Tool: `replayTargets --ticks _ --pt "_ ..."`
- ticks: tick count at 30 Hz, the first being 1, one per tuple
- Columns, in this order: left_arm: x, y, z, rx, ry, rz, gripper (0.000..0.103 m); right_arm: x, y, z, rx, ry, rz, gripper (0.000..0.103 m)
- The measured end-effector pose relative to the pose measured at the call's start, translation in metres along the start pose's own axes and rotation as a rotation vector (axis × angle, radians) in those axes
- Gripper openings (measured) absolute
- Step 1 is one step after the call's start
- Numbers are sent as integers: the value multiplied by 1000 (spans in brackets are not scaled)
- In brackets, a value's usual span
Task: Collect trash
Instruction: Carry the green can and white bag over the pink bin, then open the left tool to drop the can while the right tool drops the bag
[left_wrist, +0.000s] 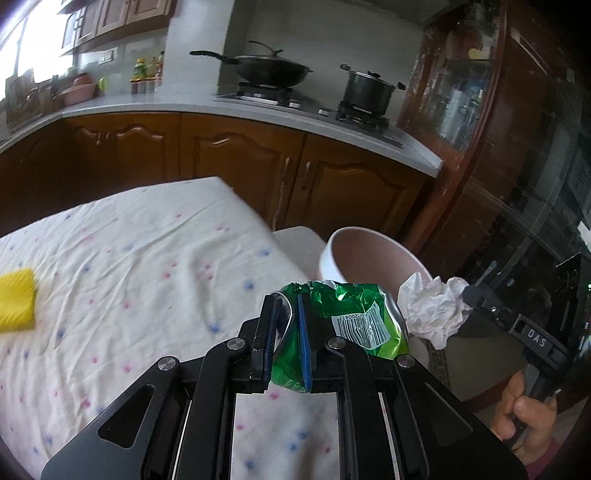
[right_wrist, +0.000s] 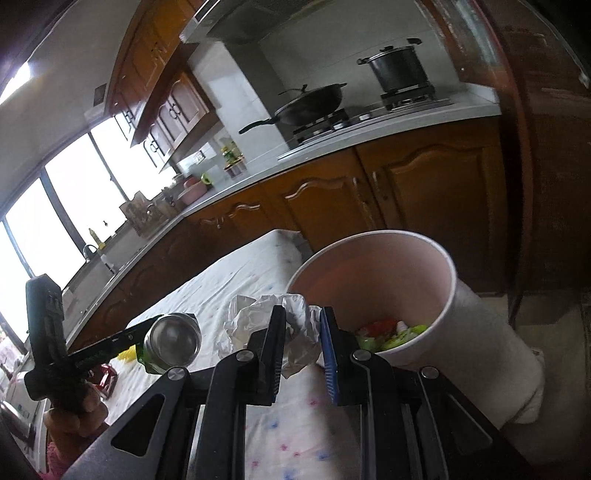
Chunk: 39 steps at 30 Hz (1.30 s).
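Left wrist: left gripper (left_wrist: 286, 325) clamps crushed green can (left_wrist: 347, 321) — right gripper (right_wrist: 303, 343) pinches crumpled paper (right_wrist: 258, 317).

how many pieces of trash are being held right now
2: a crushed green can in the left claw, crumpled white paper in the right claw. More trash already lies in the bin.

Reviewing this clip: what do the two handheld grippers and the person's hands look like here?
Both are matte black linkage frames with round silver pivot bolts. The left gripper has slim black fingers with blue pads, as does the right gripper. Seen from the left camera, the right gripper's bar carries a small "DAS" label. The right hand is bare, with a reddish-pink cuff edge below it.
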<state>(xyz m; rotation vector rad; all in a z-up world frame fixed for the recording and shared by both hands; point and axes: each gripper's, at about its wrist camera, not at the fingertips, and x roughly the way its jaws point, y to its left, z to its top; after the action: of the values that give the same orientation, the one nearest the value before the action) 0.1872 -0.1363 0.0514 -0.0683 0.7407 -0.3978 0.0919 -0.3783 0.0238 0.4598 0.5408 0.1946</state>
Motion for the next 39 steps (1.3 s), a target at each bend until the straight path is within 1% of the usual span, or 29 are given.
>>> replayTargets --ticks 8,12,17,24,29,33,39 --pt "20 -30 23 48 -1 -22 10 -3 -24 12 23 -30 -35 19" --pt "37 -47 37 89 0 -26 10 1 -35 21 29 -39 -54 19" --pt "65 -65 50 137 24 -21 10 10 -49 31 36 -39 -76 19" --pt "103 -90 55 210 71 -8 10 22 -65 38 42 -20 -103 19" --pt "125 -102 52 264 109 17 10 36 -73 39 28 20 -129 19" --pt "136 -105 51 276 129 31 10 46 -77 41 20 47 -136 19" --pt "140 -108 49 298 137 42 11 55 -80 41 8 70 -143 19"
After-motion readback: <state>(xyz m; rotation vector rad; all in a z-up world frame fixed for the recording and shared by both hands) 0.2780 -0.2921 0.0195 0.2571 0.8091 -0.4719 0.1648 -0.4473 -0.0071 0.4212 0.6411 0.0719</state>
